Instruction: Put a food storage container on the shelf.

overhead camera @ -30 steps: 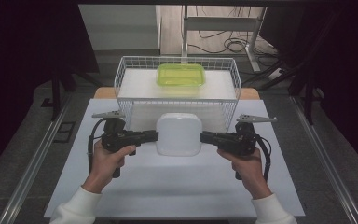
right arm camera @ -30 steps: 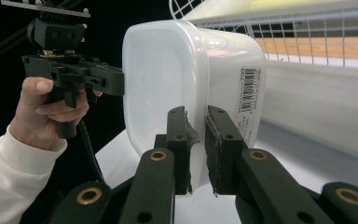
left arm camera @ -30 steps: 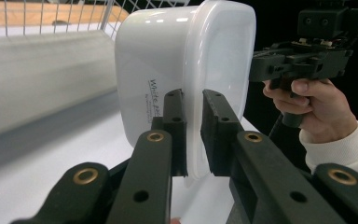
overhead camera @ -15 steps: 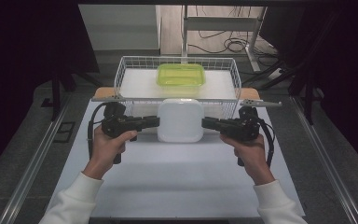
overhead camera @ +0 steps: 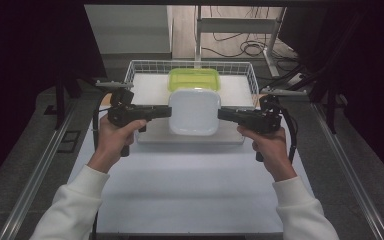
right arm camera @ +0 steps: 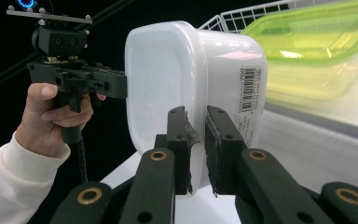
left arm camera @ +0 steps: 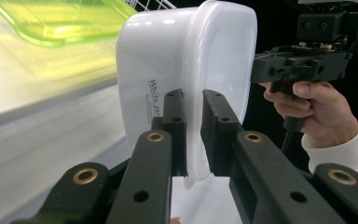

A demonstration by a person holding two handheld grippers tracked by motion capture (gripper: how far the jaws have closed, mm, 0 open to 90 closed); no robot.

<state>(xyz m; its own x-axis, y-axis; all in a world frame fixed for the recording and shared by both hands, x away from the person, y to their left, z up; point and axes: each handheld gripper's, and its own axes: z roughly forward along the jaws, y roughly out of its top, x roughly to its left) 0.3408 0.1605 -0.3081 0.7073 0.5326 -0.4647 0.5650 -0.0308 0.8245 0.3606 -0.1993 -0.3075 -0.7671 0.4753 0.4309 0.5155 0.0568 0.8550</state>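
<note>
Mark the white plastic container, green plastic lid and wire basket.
white plastic container (overhead camera: 194, 111), high view, centre of lid.
green plastic lid (overhead camera: 194, 79), high view, top centre.
white wire basket (overhead camera: 141, 65), high view, far left rim.

The white box's (left arm camera: 186, 88) label print — too small to read.

White container (overhead camera: 194, 111) now higher, above wire basket (overhead camera: 139, 67)

Two grippers are counted, the left gripper (overhead camera: 166, 112) and the right gripper (overhead camera: 222, 114). One white container (overhead camera: 194, 111), one green container (overhead camera: 194, 79) and one wire basket (overhead camera: 145, 66) are seen on one table (overhead camera: 190, 190).
</note>
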